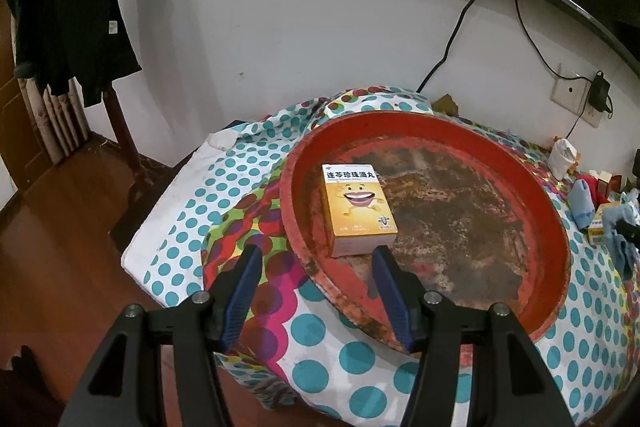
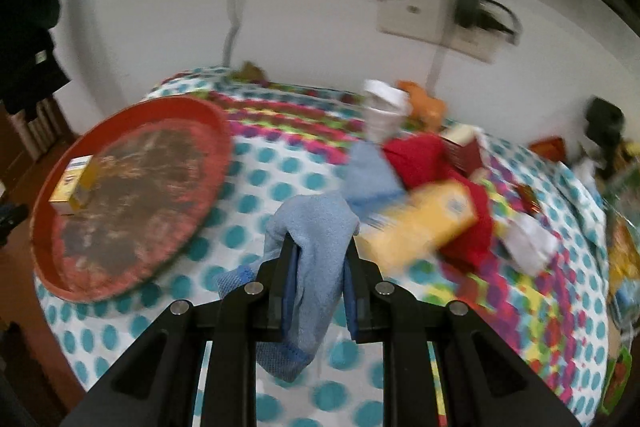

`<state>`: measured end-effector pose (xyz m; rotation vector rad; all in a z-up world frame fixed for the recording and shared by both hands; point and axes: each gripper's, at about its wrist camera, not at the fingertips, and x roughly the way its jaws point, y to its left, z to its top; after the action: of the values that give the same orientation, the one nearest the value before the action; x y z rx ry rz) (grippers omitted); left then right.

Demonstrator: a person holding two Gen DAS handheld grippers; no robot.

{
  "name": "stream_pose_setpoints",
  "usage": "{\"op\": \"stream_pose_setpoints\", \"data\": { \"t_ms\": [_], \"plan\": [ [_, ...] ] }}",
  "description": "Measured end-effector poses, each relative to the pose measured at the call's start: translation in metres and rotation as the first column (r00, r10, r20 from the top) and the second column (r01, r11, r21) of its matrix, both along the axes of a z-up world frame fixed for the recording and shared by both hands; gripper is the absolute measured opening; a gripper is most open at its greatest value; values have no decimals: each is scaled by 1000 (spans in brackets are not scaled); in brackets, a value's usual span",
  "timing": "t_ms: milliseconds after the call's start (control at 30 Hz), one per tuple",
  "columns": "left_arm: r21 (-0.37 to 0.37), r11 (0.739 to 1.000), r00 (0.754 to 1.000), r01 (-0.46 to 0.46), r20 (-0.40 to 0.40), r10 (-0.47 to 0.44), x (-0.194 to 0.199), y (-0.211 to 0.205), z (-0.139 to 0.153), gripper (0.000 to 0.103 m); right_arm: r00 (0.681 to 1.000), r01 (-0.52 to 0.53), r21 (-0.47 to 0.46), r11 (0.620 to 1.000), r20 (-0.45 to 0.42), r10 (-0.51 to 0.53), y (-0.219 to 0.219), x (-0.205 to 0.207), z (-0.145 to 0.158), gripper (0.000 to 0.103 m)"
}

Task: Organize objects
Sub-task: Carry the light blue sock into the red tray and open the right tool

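Observation:
A round red tray lies on the dotted tablecloth. A yellow medicine box lies flat in its left part. My left gripper is open and empty, just short of the box, at the tray's near rim. In the right wrist view my right gripper is shut on a light blue cloth and holds it above the table. The tray with the box is to its left. A second yellow box, a red cloth and another blue cloth lie beyond it, blurred.
A white cup and an orange item stand at the back of the table. More small boxes and packets lie at the right edge. A wall socket with a plug is behind. A coat rack with dark clothes stands left.

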<state>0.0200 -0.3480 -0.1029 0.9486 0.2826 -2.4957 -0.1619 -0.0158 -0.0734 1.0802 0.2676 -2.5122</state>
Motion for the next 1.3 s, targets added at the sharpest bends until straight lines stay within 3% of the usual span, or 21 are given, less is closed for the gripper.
{"op": "stream_pose_setpoints", "data": {
  "t_ms": [267,533,1000,1100,1167,1233,1300],
  "plan": [
    [14,999,999,-48,-9,49,4,-11,1,59,993,-118,-37,992,0,118,-75,6,15,18],
    [52,986,987,-156,-23,157,14,-31,1,59,981,-190,-32,981,20,191,-137,6,12,18],
    [64,982,984,-179,1,180,14,-37,-4,59,982,-171,64,983,97,165,-164,-20,-30,18],
    [71,982,984,-177,7,177,13,-38,-6,59,980,-174,67,982,107,166,-164,-22,-34,24],
    [76,982,985,-171,7,170,13,-37,-6,59,981,-171,67,983,102,164,-164,-22,-34,36],
    [76,982,985,-173,10,173,12,-37,-7,59,983,-170,60,984,78,165,-162,-20,-31,59],
    [83,983,986,-167,12,166,11,-37,-8,59,986,-165,63,984,46,162,-159,-16,-26,64]
  ]
}}
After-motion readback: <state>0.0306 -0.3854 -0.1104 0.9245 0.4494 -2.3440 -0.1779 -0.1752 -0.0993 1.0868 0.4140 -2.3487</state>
